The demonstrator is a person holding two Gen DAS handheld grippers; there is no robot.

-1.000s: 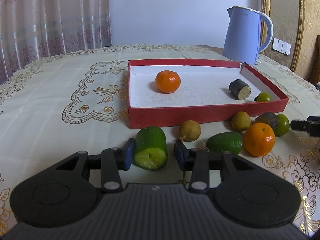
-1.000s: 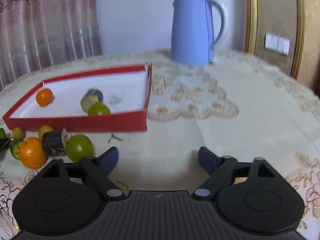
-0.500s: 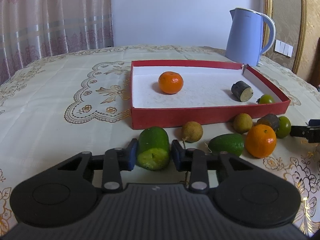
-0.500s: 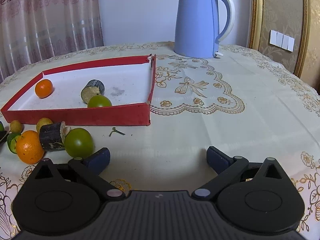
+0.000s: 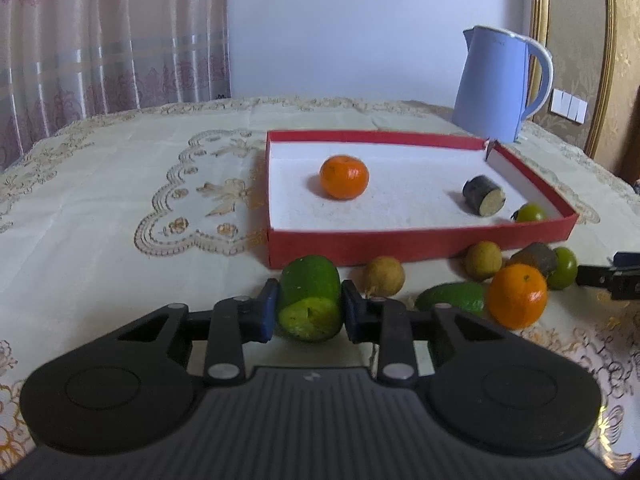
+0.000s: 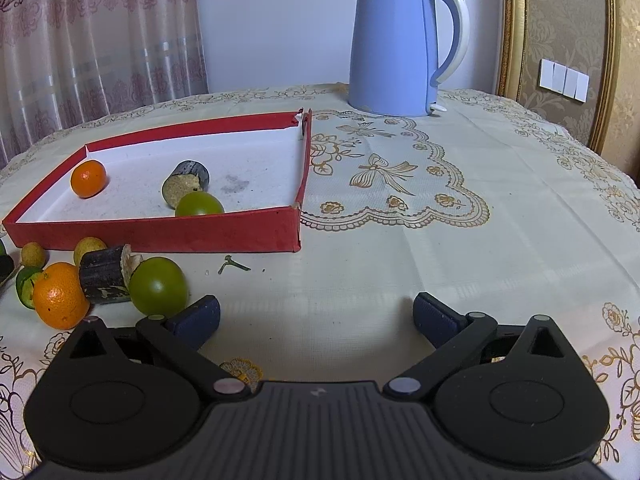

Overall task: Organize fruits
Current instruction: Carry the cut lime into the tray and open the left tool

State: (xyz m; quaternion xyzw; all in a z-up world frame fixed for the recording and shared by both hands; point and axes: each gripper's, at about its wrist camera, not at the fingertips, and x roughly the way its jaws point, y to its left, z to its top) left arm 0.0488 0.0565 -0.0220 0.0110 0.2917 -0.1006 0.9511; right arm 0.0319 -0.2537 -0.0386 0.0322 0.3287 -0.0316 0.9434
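The box [image 5: 420, 242] sits in the middle of the table [image 5: 120, 208]. In it, an orange [image 5: 344, 177] lies at nine o'clock and a stub [image 5: 483, 195] at three. The kettle [image 5: 496, 84] stands behind the box at one o'clock. More fruits [image 5: 516, 295] lie before the box at five o'clock.

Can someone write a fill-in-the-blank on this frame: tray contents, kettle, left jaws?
1. The red tray holds ____ items: an orange, a dark stub and a green fruit.
2. The left gripper has its jaws closing on the green ____ piece.
3. The kettle behind the tray is ____ in colour.
4. The right gripper has ____ between its jaws.

Missing: three; cucumber; blue; nothing
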